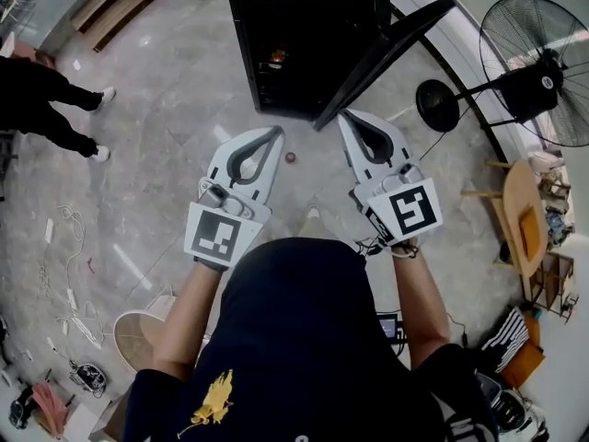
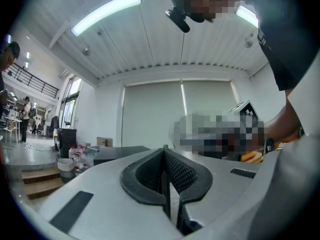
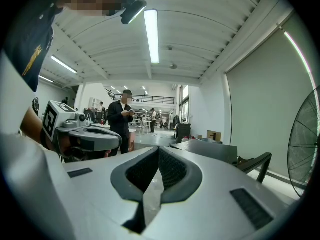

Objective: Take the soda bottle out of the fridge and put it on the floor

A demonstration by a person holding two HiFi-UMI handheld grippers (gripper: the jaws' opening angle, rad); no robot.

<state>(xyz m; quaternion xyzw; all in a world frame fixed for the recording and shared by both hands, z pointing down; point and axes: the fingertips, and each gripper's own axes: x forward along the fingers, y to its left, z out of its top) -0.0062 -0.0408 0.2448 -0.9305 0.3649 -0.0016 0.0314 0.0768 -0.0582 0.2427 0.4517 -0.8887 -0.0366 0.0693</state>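
The black fridge point(image 1: 304, 35) stands on the floor ahead of me with its door point(image 1: 382, 58) swung open to the right. Something orange point(image 1: 276, 58) shows on a shelf inside; I cannot tell if it is the soda bottle. A small reddish-brown round thing point(image 1: 291, 157) sits on the floor in front of the fridge, between the two grippers. My left gripper point(image 1: 276, 133) point(image 2: 166, 154) is shut with nothing in it. My right gripper point(image 1: 347, 116) point(image 3: 157, 154) is also shut and empty. Both are held up side by side, short of the fridge and tilted upward.
A standing fan point(image 1: 538, 72) point(image 3: 305, 144) is right of the fridge, with a round wooden table point(image 1: 520, 224) behind it. A person in black point(image 1: 46, 99) point(image 3: 122, 116) stands at the left. Cables point(image 1: 69, 293) lie on the floor at lower left. Several bottles point(image 2: 75, 159) stand by a bin.
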